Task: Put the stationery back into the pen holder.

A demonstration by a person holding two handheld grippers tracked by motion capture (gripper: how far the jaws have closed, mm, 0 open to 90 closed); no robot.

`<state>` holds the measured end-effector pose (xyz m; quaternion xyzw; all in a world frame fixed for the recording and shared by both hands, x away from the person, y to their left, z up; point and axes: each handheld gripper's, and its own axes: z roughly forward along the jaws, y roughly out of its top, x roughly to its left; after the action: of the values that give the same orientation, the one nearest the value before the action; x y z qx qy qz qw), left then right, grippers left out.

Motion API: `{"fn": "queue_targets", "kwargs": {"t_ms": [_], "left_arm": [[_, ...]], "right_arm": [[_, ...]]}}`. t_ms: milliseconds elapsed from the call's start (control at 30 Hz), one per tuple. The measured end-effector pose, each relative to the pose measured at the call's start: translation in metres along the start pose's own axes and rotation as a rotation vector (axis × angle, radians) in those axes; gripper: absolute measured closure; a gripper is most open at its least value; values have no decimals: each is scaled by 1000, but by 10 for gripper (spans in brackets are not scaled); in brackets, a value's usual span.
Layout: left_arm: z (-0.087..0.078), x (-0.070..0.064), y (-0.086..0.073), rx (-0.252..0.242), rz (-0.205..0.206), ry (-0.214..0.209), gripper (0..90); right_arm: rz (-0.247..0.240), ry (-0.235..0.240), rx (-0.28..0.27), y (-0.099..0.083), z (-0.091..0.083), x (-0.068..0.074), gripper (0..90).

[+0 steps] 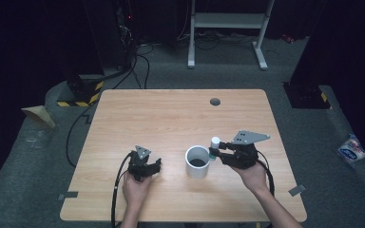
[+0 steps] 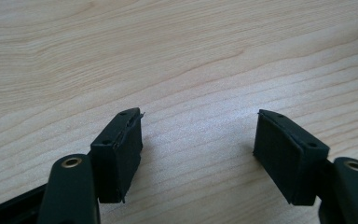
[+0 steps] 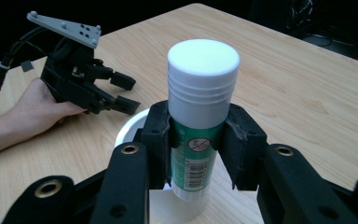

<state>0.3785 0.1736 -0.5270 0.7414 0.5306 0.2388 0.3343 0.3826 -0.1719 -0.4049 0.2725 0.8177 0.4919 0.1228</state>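
We hold a glue stick (image 3: 200, 116) upright in our right gripper (image 1: 217, 153), jaws clamped on its green body, just above the near rim of a white cup (image 1: 197, 162). The stick is a smooth cylinder with a ribbed white cap; the cup is round, matte, dark inside (contents unclear). Judging by this, the pickup is done and lowering it into the cup remains. Left of the cup, our left gripper (image 1: 156, 164) rests open and empty over pale wood-grain table (image 1: 171, 114).
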Motion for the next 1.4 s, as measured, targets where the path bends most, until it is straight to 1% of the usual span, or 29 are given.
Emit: {"fn": "queue_targets", "kwargs": {"t_ms": [100,300,567,800,900,1033,1133,1233,1367,1400], "left_arm": [[0,0,0,0,0,0,323],[0,0,0,-2,-2,-1,322],[0,0,0,-3,-4,-1,321],[0,0,0,-2,-2,-3,319],[0,0,0,-3,-3,-2,320],[0,0,0,-2,1,-2,319],[0,0,0,-3,-3,-3,319],[0,0,0,-3,-3,-2,318],[0,0,0,-2,-2,-3,318],[0,0,0,-2,-2,-3,319]], "right_arm": [[-4,6,0,2,2,2,645],[-25,20,5,6,13,10,644],[-28,28,12,5,26,13,644],[-37,13,26,2,34,15,641],[-35,-5,38,-1,38,13,638],[-30,-11,48,-5,41,12,640],[-34,-13,52,-6,43,12,640],[-23,-12,62,-8,46,12,639],[-31,-19,70,-10,50,13,639],[-42,-22,77,-11,52,14,638]]}}
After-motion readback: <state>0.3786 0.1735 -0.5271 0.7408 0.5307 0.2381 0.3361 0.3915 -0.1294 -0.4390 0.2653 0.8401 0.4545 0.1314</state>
